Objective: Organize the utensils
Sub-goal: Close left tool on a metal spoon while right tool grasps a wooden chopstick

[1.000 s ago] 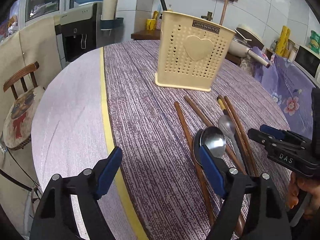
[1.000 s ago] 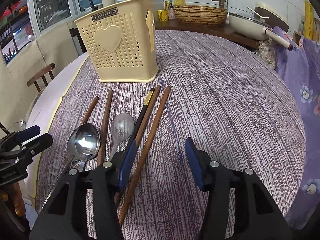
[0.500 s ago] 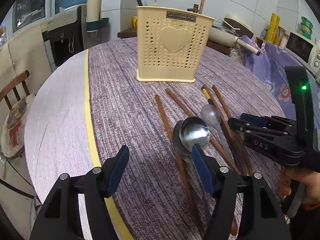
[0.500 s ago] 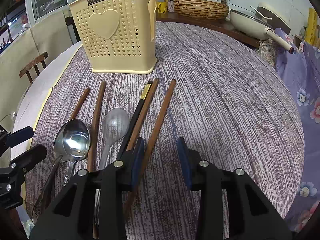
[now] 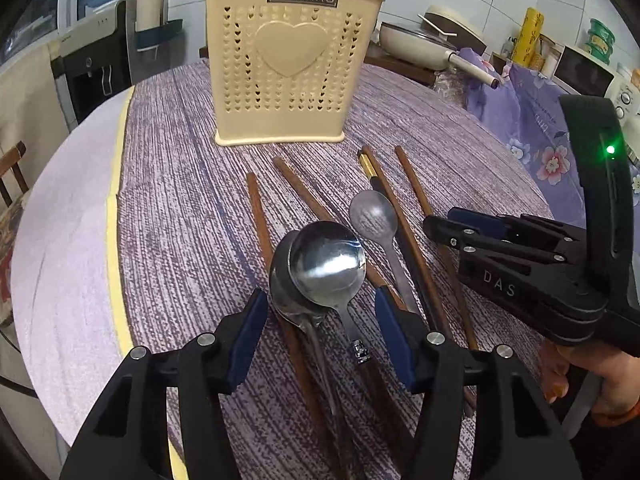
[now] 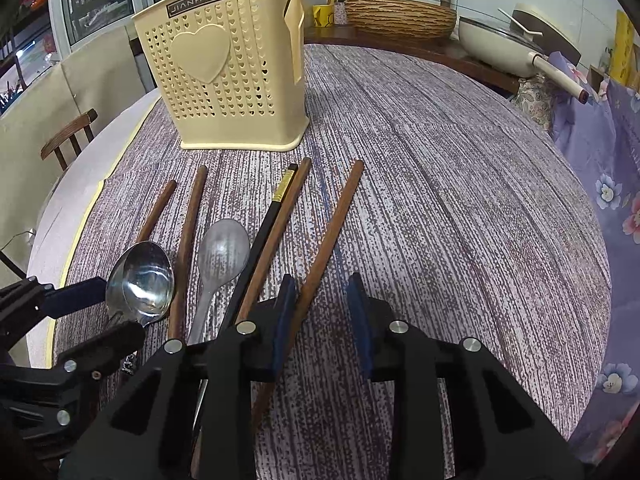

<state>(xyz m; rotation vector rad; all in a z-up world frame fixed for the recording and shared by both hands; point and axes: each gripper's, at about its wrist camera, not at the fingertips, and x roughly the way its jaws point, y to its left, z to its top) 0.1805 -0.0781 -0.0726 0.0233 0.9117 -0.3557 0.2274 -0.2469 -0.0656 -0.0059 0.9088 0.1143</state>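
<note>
A cream perforated utensil holder (image 5: pixel 282 66) (image 6: pixel 228 76) stands upright on the round table. In front of it lie several brown chopsticks (image 5: pixel 258 216), a black chopstick (image 6: pixel 268 224), two stacked shiny steel spoons (image 5: pixel 326 264) (image 6: pixel 140 280) and a dull grey spoon (image 5: pixel 374 216) (image 6: pixel 222 250). My left gripper (image 5: pixel 320 330) is open, its fingers on either side of the stacked spoons' handles. My right gripper (image 6: pixel 322 320) is open, straddling the rightmost brown chopstick (image 6: pixel 332 228), and also shows in the left wrist view (image 5: pixel 448 226).
The table has a purple-grey woven cloth (image 6: pixel 460 208) with a yellow edge strip (image 5: pixel 114 216). A wooden chair (image 6: pixel 70 138) stands at the left. A counter behind holds a white pan (image 6: pixel 504 44) and a woven basket (image 6: pixel 400 16).
Both grippers have moved forward and down toward the utensils. The left now frames the stacked spoons. The right has narrowed and now brackets the rightmost chopstick.
</note>
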